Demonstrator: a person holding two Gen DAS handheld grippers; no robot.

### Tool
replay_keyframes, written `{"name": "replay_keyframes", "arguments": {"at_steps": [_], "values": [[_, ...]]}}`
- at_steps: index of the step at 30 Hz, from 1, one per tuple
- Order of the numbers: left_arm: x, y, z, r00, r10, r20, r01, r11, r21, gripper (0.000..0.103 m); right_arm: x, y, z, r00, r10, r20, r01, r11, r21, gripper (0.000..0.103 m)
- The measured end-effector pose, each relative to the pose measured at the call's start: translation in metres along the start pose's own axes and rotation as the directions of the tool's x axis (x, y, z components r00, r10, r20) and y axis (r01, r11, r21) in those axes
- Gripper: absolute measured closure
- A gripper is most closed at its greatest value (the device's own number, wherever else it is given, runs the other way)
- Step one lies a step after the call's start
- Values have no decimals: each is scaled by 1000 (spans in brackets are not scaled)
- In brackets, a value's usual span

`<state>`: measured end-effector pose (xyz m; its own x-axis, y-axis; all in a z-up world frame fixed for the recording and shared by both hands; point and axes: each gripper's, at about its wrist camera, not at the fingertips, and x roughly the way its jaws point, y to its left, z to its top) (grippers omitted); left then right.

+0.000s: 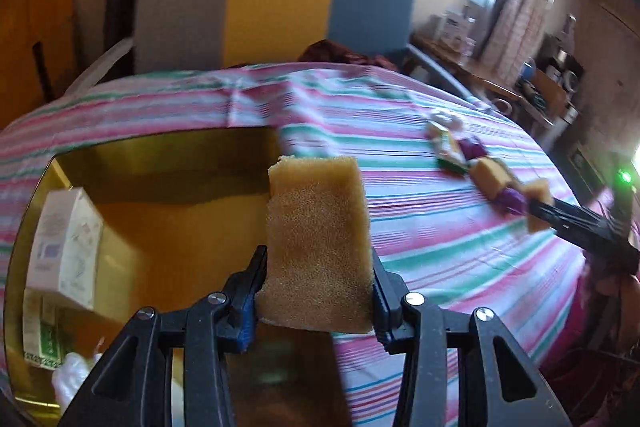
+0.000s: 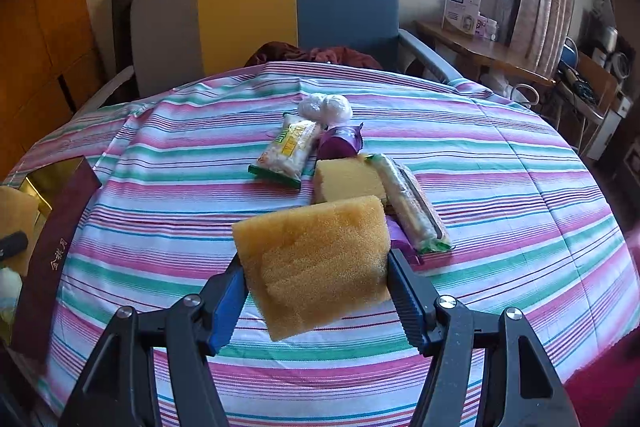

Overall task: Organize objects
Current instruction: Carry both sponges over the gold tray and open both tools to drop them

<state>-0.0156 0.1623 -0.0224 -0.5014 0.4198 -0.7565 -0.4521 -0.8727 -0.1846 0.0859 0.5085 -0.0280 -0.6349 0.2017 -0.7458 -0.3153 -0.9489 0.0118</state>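
Note:
My left gripper (image 1: pixel 318 275) is shut on a yellow sponge (image 1: pixel 316 239) and holds it upright over the right edge of a gold-lined box (image 1: pixel 160 195). My right gripper (image 2: pixel 316 287) is shut on another yellow sponge (image 2: pixel 316 263) above the striped cloth. Behind it lie a third sponge (image 2: pixel 346 181), a long snack packet (image 2: pixel 412 205), a second snack packet (image 2: pixel 286 153), a purple packet (image 2: pixel 340 141) and two white balls (image 2: pixel 326 109). The right gripper and the pile show blurred at the right of the left wrist view (image 1: pixel 576 223).
The box holds a white carton (image 1: pixel 66 247) and white wrapped items (image 1: pixel 74 375); its maroon wall (image 2: pixel 52 255) shows at the left of the right wrist view. A grey, yellow and blue chair (image 2: pixel 264 15) stands behind the table. A wooden side table (image 2: pixel 484 51) stands at the right.

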Motion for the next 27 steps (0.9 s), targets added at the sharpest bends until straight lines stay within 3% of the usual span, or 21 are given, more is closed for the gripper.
{"name": "replay_keyframes", "arguments": {"at_steps": [12,17,20,27], "values": [[28,55,-5,993,70,-94,-77,994,-74,57,-3,3,0,1000,21,15,-21,1000,-2,36],[29,65,-9,987,112,-114,-123,988,-97,49,-3,8,0,999,26,19,-25,999,-28,36],[25,70,-11,988,106,-112,-118,987,-113,33,-3,12,-2,999,31,16,-30,999,-42,36],[-5,82,-8,998,62,-30,-67,982,-176,32,-16,24,-1,995,69,78,-61,994,-94,36]]}}
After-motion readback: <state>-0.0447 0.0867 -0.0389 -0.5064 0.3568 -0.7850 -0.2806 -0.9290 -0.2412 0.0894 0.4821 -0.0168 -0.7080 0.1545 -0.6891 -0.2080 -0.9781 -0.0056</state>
